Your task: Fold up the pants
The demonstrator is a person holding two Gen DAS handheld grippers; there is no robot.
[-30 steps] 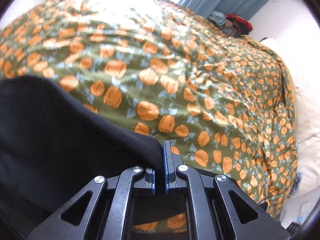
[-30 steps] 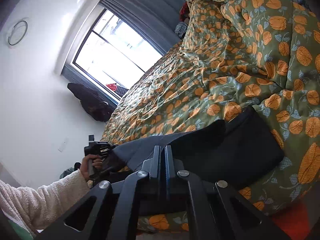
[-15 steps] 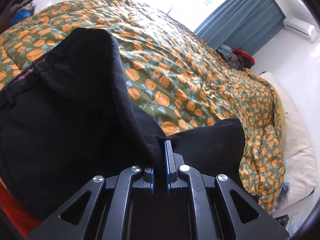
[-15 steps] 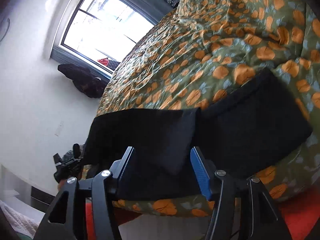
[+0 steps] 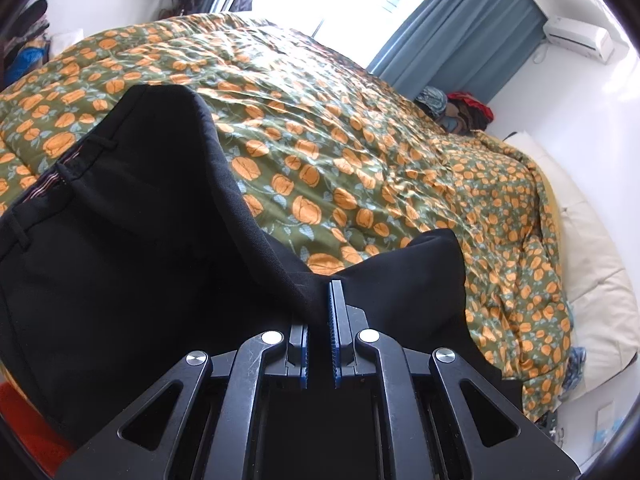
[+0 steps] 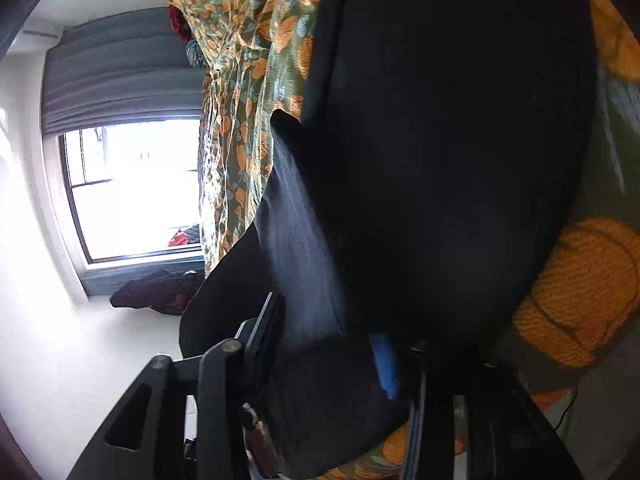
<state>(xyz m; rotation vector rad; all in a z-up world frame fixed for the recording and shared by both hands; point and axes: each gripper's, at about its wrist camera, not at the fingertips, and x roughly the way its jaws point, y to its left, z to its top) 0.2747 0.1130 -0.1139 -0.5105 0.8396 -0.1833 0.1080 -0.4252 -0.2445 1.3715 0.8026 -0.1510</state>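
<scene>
Black pants (image 5: 120, 240) lie on a bed under an olive quilt (image 5: 360, 140) printed with orange pumpkins. The waistband (image 5: 52, 176) with its belt loops shows at the left. A fold of the cloth rises to my left gripper (image 5: 320, 304), which is shut on it; the cloth hides its left fingertip. The right wrist view is rolled sideways and blurred. There the pants (image 6: 440, 160) fill most of the picture. My right gripper (image 6: 328, 332) is closing with a bunched edge of the pants between its jaws.
A cream pillow (image 5: 592, 260) lies along the bed's right edge. Blue curtains (image 5: 452, 32) and a heap of clothes (image 5: 460, 108) stand behind the bed. A bright window (image 6: 136, 192) with dark clothing below it fills the left of the right wrist view. Something red (image 5: 24, 420) lies beside the bed.
My left gripper carried its fold across the bed, then held still. My right gripper let go and opened, sank and rolled sideways, and its jaws have come together on the pants' edge.
</scene>
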